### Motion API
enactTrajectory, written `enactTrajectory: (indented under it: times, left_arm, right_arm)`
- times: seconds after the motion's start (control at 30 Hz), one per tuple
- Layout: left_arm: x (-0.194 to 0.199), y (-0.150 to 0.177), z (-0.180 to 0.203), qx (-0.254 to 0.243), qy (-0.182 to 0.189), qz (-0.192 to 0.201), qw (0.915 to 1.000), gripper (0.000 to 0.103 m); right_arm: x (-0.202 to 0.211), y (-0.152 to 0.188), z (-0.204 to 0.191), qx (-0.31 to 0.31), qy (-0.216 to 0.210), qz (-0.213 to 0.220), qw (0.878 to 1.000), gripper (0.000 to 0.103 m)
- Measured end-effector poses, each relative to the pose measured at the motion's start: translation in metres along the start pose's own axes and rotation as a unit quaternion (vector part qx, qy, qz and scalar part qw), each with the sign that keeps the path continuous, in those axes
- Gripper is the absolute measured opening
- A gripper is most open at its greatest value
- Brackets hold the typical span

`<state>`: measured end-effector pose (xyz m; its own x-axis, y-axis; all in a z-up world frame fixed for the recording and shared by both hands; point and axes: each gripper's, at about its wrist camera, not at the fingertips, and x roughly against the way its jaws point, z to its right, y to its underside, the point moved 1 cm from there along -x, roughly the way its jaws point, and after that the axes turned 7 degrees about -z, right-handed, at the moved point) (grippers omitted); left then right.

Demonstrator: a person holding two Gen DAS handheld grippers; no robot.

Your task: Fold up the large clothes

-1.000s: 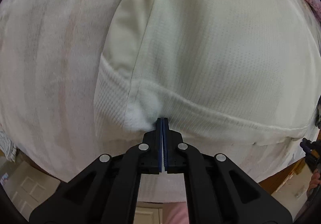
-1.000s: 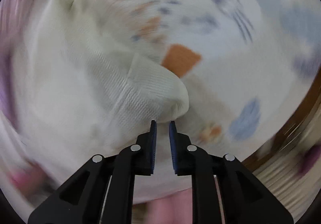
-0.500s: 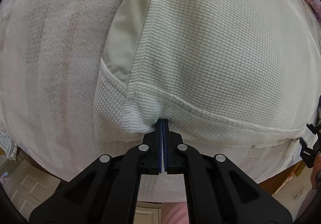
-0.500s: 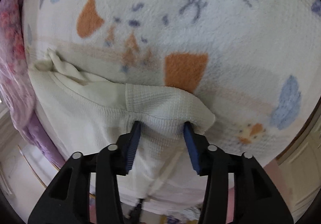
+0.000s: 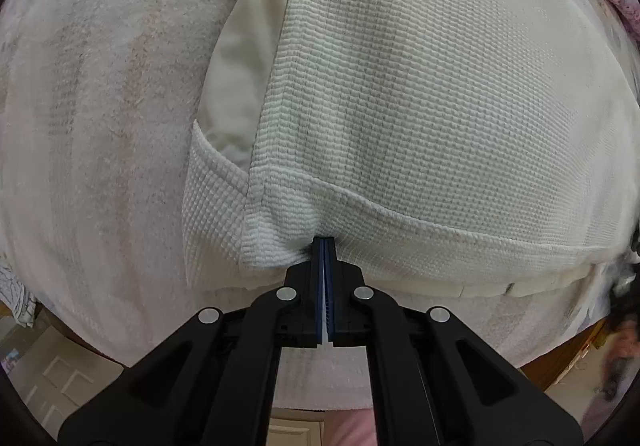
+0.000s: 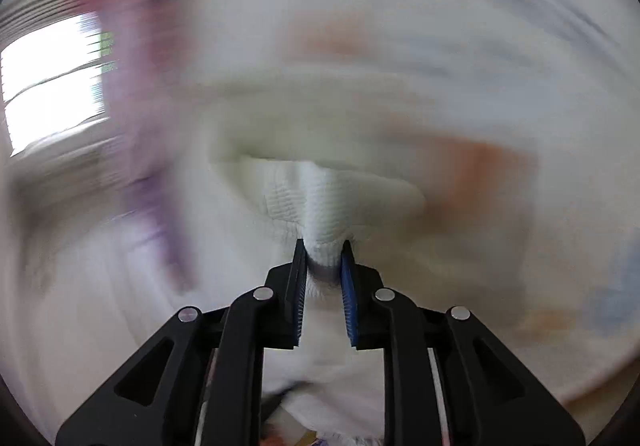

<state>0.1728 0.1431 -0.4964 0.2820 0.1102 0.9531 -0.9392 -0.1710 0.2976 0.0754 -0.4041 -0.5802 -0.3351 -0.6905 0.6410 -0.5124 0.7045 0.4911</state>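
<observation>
The cream waffle-knit garment (image 5: 420, 94) is lying spread across the blanket (image 5: 100, 106), filling the frame's center and right; the left tool (image 5: 323, 242) is pinching its hem; the right tool (image 6: 323, 246) is gripping a bunched corner; soft, limp fabric, best held by hems.

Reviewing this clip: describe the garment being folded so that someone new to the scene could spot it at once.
On the pale fleece blanket covering the bed lies one large cream garment, spread over most of the left wrist view. The left tongs are shut on its stitched hem band. Its raised waffle-grid weave, with a smooth lining showing at the folded-back edge, sets it apart from the fuzzy blanket.
</observation>
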Motion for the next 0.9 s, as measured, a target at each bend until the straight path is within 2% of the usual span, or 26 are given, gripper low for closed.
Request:
enactTrajectory:
  times: [0.03,0.07,0.1,0.13,0.17,0.2,0.27,0.3,0.33,0.37,0.4,0.43,0.47,0.53,0.57,0.63,0.67,0.7,0.73,0.77,0.83,0.9]
  left_arm:
    - [0.003,0.005,0.007,-0.001,0.001,-0.001,1.0000,0.003]
    - [0.004,0.006,0.008,-0.002,0.001,-0.001,1.0000,0.003]
    - [0.005,0.006,0.009,-0.004,0.001,-0.002,1.0000,0.003]
    - [0.007,0.006,0.007,-0.005,-0.001,-0.005,1.0000,0.003]
    - [0.010,0.007,0.002,-0.005,-0.003,-0.007,1.0000,0.003]
    - [0.017,0.008,0.004,-0.006,-0.008,-0.006,0.9999,0.004]
    - [0.038,0.020,-0.003,-0.015,-0.015,0.012,0.9997,0.004]
    - [0.050,0.021,-0.003,-0.017,-0.011,0.022,0.9995,0.004]
    - [0.064,0.021,-0.002,-0.018,0.004,0.039,0.9990,0.004]
    - [0.075,0.020,-0.003,-0.014,0.020,0.053,0.9983,0.006]
    - [0.078,0.017,-0.003,-0.009,0.028,0.057,0.9980,0.010]
    - [0.078,0.010,-0.006,0.002,0.042,0.057,0.9975,0.020]
    - [0.073,0.004,-0.009,0.016,0.058,0.049,0.9970,0.039]
    - [0.046,-0.007,-0.018,0.060,0.076,0.003,0.9953,0.058]
    - [0.035,-0.008,-0.022,0.081,0.088,-0.006,0.9928,0.058]
    - [0.029,-0.007,-0.026,0.107,0.105,0.003,0.9887,0.058]
    - [0.028,-0.006,-0.028,0.119,0.112,0.006,0.9865,0.054]
    - [0.028,-0.005,-0.030,0.132,0.117,0.008,0.9843,0.046]
    - [0.026,-0.004,-0.034,0.138,0.107,0.010,0.9846,0.017]
    - [0.025,0.000,-0.035,0.136,0.108,0.010,0.9848,0.010]
    - [0.028,0.005,-0.028,0.106,0.086,0.009,0.9906,0.007]
    - [0.034,0.013,-0.024,0.081,0.048,0.009,0.9955,0.006]
  right_arm:
    - [0.000,0.000,0.028,-0.064,-0.033,-0.010,0.997,0.048]
    - [0.003,0.007,0.044,-0.108,-0.053,-0.009,0.993,0.048]
    - [0.012,0.011,0.041,-0.099,-0.038,-0.003,0.994,0.055]
    - [0.019,0.016,0.032,-0.078,0.007,0.005,0.997,0.060]
    - [0.030,0.026,0.026,-0.054,0.075,0.009,0.996,0.062]
    - [0.037,0.034,0.011,-0.025,0.121,0.010,0.992,0.061]
    - [0.051,0.048,-0.019,0.034,0.140,0.032,0.989,0.055]
    - [0.056,0.051,-0.039,0.075,0.160,0.047,0.983,0.054]
    - [0.058,0.054,-0.063,0.126,0.203,0.066,0.969,0.054]
    - [0.051,0.047,-0.076,0.150,0.235,0.072,0.958,0.055]
    - [0.042,0.043,-0.084,0.158,0.253,0.064,0.952,0.064]
    - [0.025,0.032,-0.081,0.132,0.254,0.029,0.958,0.069]
    - [0.012,0.023,-0.078,0.105,0.242,0.004,0.965,0.072]
    - [-0.013,0.019,-0.073,0.067,0.195,-0.025,0.978,0.072]
    - [-0.018,0.021,-0.073,0.060,0.193,-0.021,0.979,0.073]
    - [-0.028,0.028,-0.074,0.047,0.181,-0.002,0.982,0.071]
    - [-0.032,0.032,-0.072,0.041,0.179,0.003,0.983,0.059]
    - [-0.036,0.037,-0.071,0.037,0.186,0.012,0.982,0.041]
    - [-0.040,0.038,-0.071,0.039,0.193,0.021,0.980,0.034]
    - [-0.032,0.039,-0.080,0.042,0.196,0.024,0.979,0.020]
    - [-0.027,0.046,-0.081,0.049,0.207,0.017,0.977,0.016]
    - [-0.024,0.047,-0.079,0.046,0.216,0.009,0.975,0.013]
